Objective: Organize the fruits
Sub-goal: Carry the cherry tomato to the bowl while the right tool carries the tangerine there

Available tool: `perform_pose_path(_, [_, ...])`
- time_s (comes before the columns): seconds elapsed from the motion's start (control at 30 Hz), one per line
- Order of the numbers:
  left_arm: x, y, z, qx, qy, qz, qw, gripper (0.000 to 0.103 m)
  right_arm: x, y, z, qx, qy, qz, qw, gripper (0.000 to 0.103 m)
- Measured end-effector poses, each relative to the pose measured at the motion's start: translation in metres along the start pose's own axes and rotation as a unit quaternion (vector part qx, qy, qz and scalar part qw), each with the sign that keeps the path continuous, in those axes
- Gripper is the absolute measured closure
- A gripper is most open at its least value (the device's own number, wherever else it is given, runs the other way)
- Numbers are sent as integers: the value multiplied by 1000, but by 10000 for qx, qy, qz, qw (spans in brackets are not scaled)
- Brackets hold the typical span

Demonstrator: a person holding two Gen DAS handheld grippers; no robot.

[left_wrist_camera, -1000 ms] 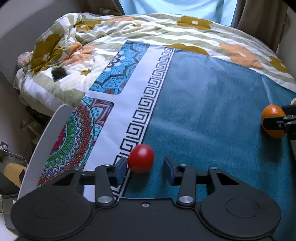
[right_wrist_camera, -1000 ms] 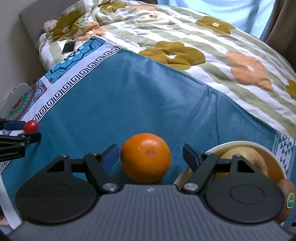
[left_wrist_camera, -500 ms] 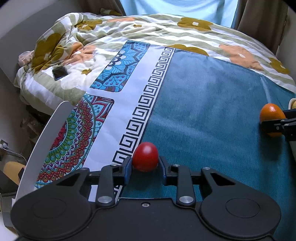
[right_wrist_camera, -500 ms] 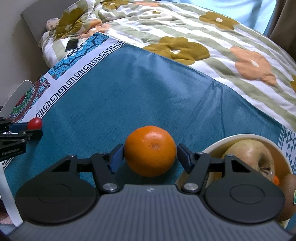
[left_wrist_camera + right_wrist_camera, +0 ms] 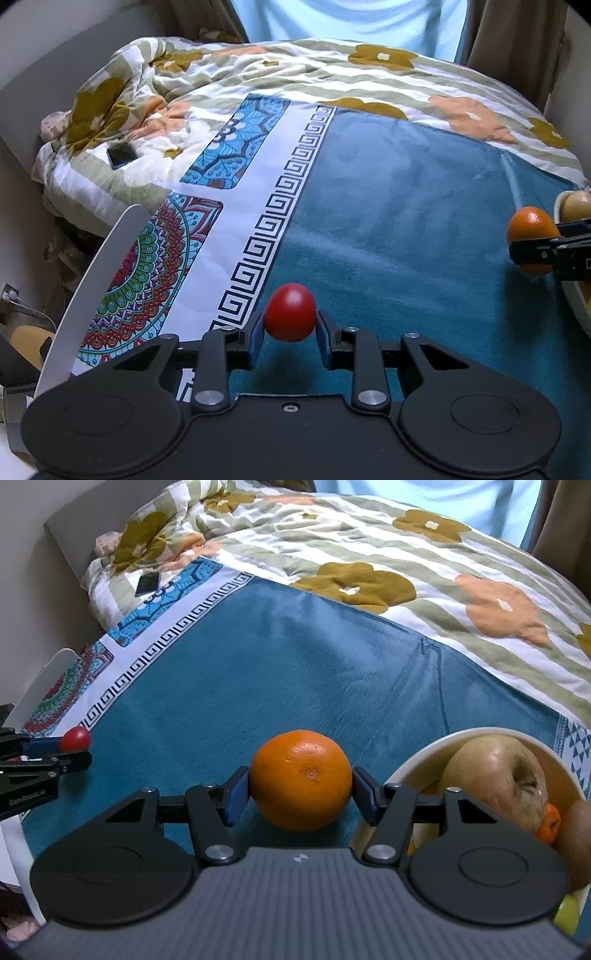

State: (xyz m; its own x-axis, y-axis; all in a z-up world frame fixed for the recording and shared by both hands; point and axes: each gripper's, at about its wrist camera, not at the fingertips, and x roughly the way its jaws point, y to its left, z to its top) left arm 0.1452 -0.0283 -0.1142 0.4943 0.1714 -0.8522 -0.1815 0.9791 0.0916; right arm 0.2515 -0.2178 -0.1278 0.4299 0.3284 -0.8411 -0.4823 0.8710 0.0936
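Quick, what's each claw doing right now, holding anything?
Left claw: closed on the small red fruit.
Right claw: its jaws have just been closing, pads now on the orange.

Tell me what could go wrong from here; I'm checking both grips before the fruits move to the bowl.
1. The small red fruit is round and smooth, pinched only at its sides by the left gripper; it could squirt out and roll across the blue blanket.
2. The right gripper, whose jaws have just been closing, holds the orange right beside the bowl; its finger could knock the rim.
3. The bowl already holds an apple, so the orange may roll back out.
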Motion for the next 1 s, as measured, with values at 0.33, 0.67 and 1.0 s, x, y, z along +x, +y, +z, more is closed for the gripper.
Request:
perform_pose_path(0.33, [-44,-19,5,123,-452,-225,9986,70,-47,9,-21,37,-333,-104,9994,29])
perform_pose_path(0.67, [-91,-68,6,649,-944,-740,9907,70,-108,-9,-58,510,-733,-349,9954,29])
perform_pose_path(1.0, [-107,-124,14,1369,-1161,-1402,9737,70,-151,-48,-89,1127,-1012,-835,9849,29])
